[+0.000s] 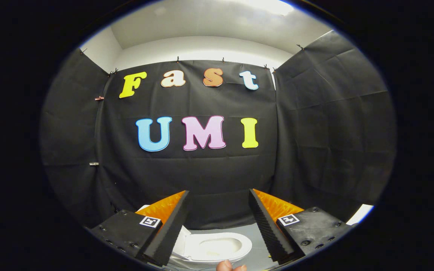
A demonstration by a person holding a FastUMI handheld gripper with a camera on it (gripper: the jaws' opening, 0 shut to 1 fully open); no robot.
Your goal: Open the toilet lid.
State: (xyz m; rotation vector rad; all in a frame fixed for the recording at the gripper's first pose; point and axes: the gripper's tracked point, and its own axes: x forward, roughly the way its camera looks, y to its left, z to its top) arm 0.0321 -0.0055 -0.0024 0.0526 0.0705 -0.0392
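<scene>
A small white toilet (217, 246) sits low on a grey floor, between the bases of my two fingers and below them. Its oval seat ring and pale bowl face up in plain sight. A white flap (180, 241) stands at the bowl's left end, partly hidden by the left finger; it looks like the raised lid. My gripper (218, 192) is open, held well above the toilet and aimed at the black cloth wall. Nothing lies between the fingers (171, 226).
Black cloth walls (315, 131) close in the booth at the back and on both sides. A person's fingertips (230, 266) show just in front of the toilet. A white edge (360, 213) shows past the right finger.
</scene>
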